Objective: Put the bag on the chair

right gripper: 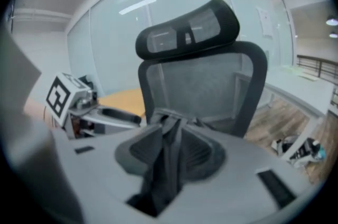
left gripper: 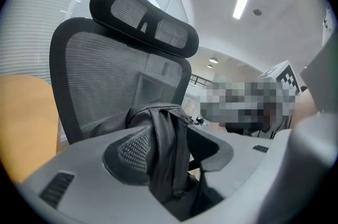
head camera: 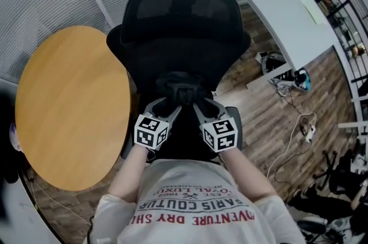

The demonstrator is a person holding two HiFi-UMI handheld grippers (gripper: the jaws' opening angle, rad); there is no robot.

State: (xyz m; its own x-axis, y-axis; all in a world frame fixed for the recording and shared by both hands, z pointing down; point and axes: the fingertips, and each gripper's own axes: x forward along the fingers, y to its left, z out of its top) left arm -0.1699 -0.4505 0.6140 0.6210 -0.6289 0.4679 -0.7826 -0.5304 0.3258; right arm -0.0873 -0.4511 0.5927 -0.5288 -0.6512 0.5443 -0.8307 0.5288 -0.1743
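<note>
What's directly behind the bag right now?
The chair's mesh backrest stands right behind the bag, with the headrest above. The bag covers the backrest's lower middle, so that part cannot be seen.

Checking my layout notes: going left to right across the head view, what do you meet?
Round wooden table → left claw, opening, bag strap between its jaws → black bag → right claw, closing, strap between its jaws too → white desk.
</note>
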